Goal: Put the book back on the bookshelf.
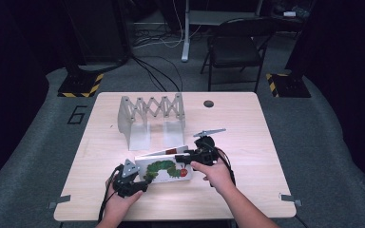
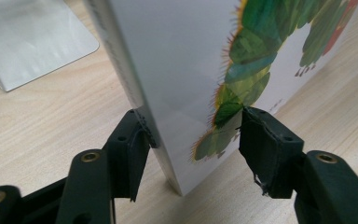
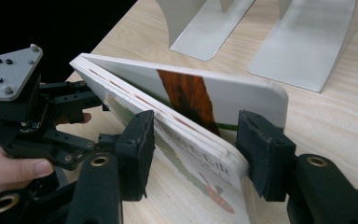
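High view: your left hand-held gripper (image 1: 140, 184) pinches the white caterpillar board book (image 1: 164, 169); the right hand-held gripper (image 1: 183, 157), jaws loosened around its far corner, could let it topple.

A pale wooden table (image 1: 247, 142) is filling the middle of the high view, standing on grey floor. A white folding rack (image 1: 150, 116) is sitting on it at upper centre, its flat feet resting on the wood. Below the rack, a caterpillar book (image 1: 164, 169) is standing on its edge on the tabletop. A dark round hole (image 1: 208, 103) is showing near the far edge.
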